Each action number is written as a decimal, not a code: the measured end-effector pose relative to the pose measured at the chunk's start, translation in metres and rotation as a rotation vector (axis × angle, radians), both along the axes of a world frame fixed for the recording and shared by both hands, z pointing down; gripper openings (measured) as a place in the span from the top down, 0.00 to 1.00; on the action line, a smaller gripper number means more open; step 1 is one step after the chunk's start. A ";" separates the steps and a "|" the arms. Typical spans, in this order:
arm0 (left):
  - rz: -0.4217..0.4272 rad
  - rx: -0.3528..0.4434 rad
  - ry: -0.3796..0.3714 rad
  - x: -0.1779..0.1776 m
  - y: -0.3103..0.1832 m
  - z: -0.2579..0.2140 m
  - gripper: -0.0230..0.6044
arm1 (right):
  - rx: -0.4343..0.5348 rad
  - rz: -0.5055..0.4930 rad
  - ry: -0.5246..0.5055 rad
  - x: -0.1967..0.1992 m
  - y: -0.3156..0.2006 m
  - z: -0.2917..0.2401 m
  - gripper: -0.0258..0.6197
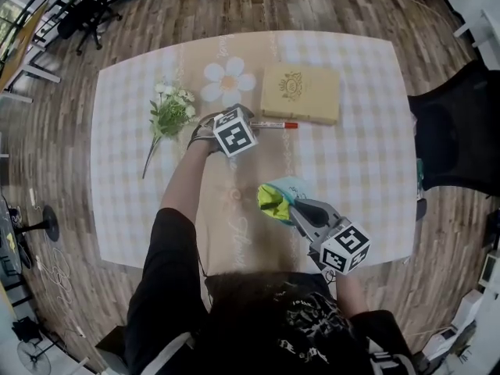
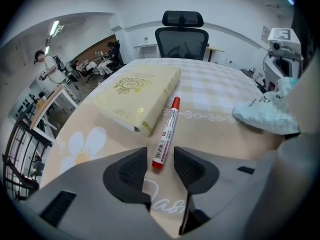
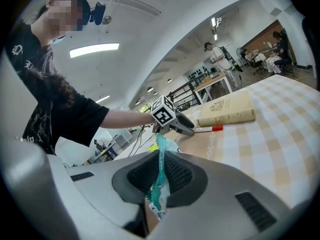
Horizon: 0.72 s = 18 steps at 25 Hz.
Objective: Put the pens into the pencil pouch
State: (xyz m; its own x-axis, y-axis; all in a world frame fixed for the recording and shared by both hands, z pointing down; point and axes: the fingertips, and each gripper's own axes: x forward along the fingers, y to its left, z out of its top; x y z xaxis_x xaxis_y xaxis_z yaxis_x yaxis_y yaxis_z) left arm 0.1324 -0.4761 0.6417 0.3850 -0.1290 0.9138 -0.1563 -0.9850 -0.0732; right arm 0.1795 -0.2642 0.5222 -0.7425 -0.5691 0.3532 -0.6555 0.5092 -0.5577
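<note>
1. Grip placement worries me most. My left gripper [image 2: 161, 171] hangs over the table [image 1: 351, 170] with its jaws apart and nothing clamped. Only the tail of the red pen [image 2: 166, 129] sits between the pads. If I close there, the long barrel may droop or swing once lifted.
2. Rolling is the next risk. The pen has a round barrel and lies flat on the cloth. If one pad touches first, it could squirt the pen out from between the jaws instead of trapping it.
3. Contact with the cream book [image 2: 137, 95] is possible. The pen lies just beside its near edge. If I drift toward that side, a jaw could catch the cover and shove the book or the pen.
4. My right gripper [image 3: 160, 176] is clenched on the teal zipper edge of the pencil pouch [image 1: 275, 201], which sits near me, well apart from the pen. That pinch holds only a thin strip. A tug could pull it free, or the pouch could sag.
5. I cannot tell how wide the pouch mouth stands. If the pinch holds it flat, the pen tip may jam on the rim or strike my right gripper on the way in.
</note>
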 end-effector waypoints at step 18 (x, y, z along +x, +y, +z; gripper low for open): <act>-0.040 -0.076 0.013 -0.001 0.023 0.003 0.83 | 0.001 0.000 -0.034 -0.001 0.003 0.002 0.90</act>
State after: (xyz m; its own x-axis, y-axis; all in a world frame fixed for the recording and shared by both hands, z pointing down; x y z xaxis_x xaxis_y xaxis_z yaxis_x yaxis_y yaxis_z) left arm 0.1313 -0.4535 0.6443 0.3931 -0.0749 0.9165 -0.1963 -0.9805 0.0041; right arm 0.1788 -0.2617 0.5239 -0.7542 -0.5692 0.3275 -0.6362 0.5098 -0.5790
